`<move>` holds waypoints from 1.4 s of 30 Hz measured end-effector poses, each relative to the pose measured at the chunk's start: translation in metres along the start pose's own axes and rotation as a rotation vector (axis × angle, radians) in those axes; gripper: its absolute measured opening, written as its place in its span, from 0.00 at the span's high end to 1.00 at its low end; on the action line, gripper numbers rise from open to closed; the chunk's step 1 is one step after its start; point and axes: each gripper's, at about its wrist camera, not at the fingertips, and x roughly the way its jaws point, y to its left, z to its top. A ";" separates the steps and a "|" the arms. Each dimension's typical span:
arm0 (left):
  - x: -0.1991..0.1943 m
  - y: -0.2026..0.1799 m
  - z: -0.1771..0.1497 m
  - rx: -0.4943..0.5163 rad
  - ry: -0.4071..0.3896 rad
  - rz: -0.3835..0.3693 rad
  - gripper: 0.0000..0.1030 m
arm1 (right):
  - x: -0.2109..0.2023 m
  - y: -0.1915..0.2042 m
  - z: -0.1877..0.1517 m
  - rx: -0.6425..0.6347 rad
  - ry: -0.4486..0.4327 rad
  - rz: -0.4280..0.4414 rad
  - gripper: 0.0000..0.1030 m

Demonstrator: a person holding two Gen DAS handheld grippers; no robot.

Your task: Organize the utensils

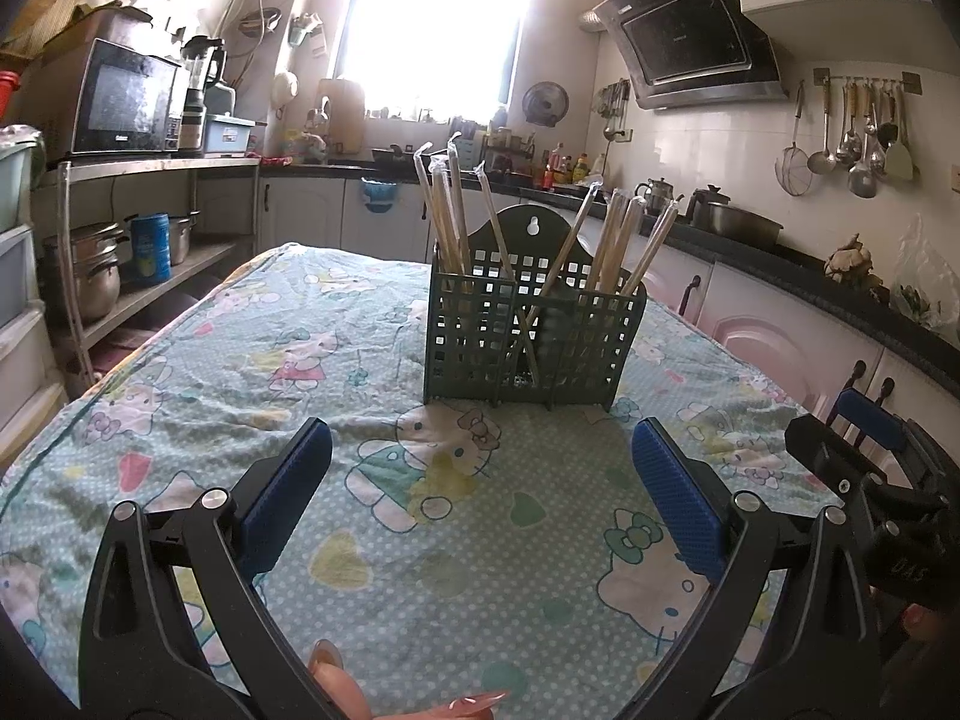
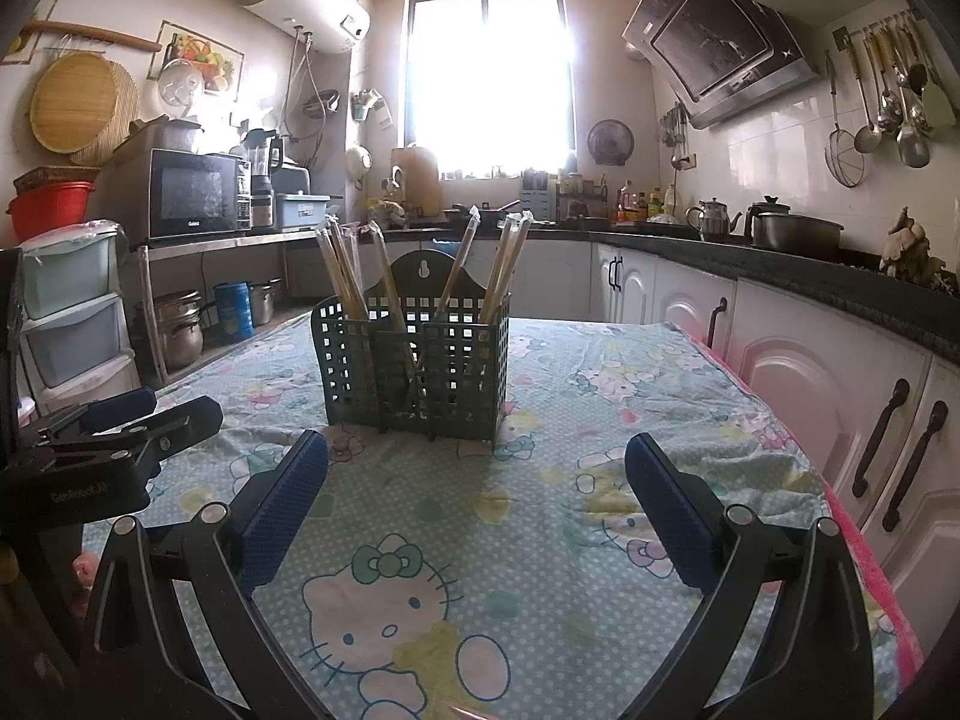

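Left wrist view: left gripper (image 1: 480, 480) hovers level, jaws spread, green utensil caddy (image 1: 528, 336) ahead. Right gripper (image 2: 477, 483) does likewise, empty.

Daylight poured through the far window (image 1: 429, 24), which was blown out to pure white and threw haze over the wall around it. The near tabletop (image 1: 420, 540) lay evenly lit with soft shadows. Both views were sharp at centre, with straight lines bowed and corners dark at the edges.
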 end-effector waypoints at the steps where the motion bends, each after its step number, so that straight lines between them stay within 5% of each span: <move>1: 0.001 0.000 0.000 0.000 0.000 0.000 0.11 | 0.000 0.000 0.000 0.000 0.000 -0.001 0.06; 42: 0.002 0.001 -0.001 0.000 0.003 -0.011 0.11 | -0.001 0.000 -0.001 -0.001 0.000 0.004 0.06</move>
